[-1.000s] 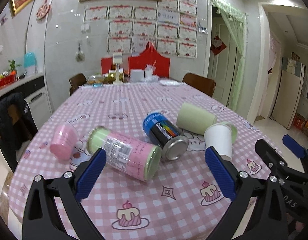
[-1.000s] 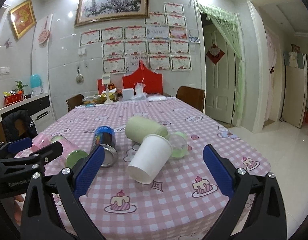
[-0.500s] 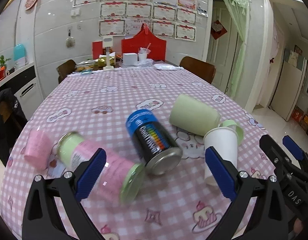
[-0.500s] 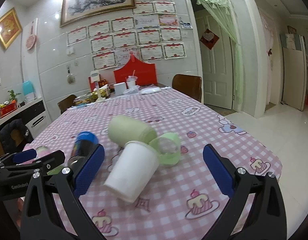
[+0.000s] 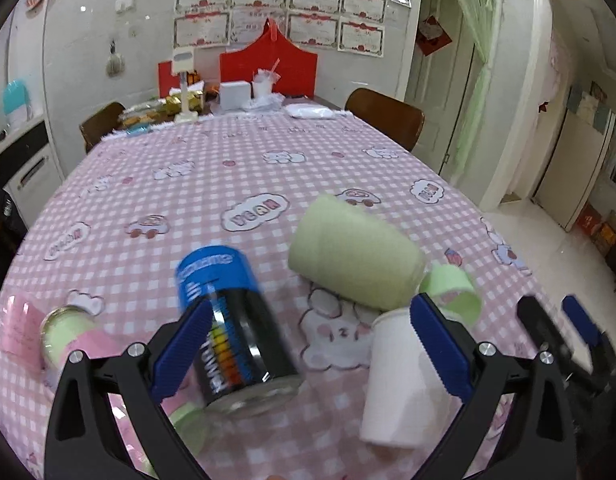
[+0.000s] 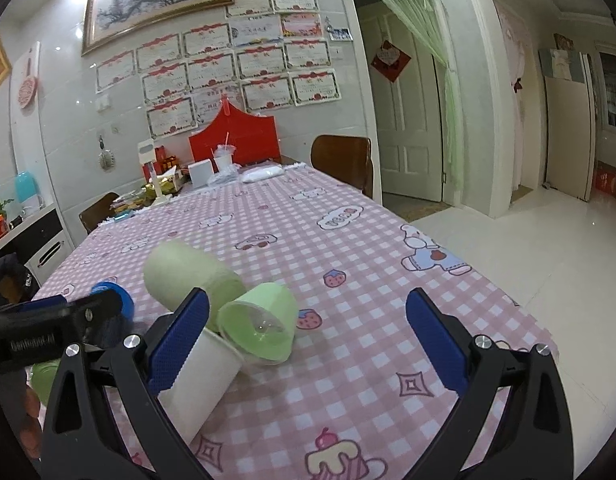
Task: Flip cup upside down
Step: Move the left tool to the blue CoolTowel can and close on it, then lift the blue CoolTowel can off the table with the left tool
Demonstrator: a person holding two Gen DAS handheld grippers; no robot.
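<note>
1. The left gripper (image 5: 308, 344) has its two blue fingers wide apart and holds nothing.
2. Between those fingers, close to the left one, lies a blue and black can (image 5: 238, 330) on its side. It looks blurry.
3. A white cup (image 5: 396, 376) lies on its side by the right finger. Its wide end seems to face the camera, but the finger hides part of it.
4. The right gripper (image 6: 308, 336) is also wide apart and empty.
5. In its view the white cup (image 6: 200, 384) lies just behind its left finger.
6. A small green cup (image 6: 260, 326) lies on its side between the fingers, touching the white cup.
7. A big pale green cup (image 6: 188, 276) lies just beyond them.
8. All rest on the pink checked surface (image 6: 348, 240).
</note>
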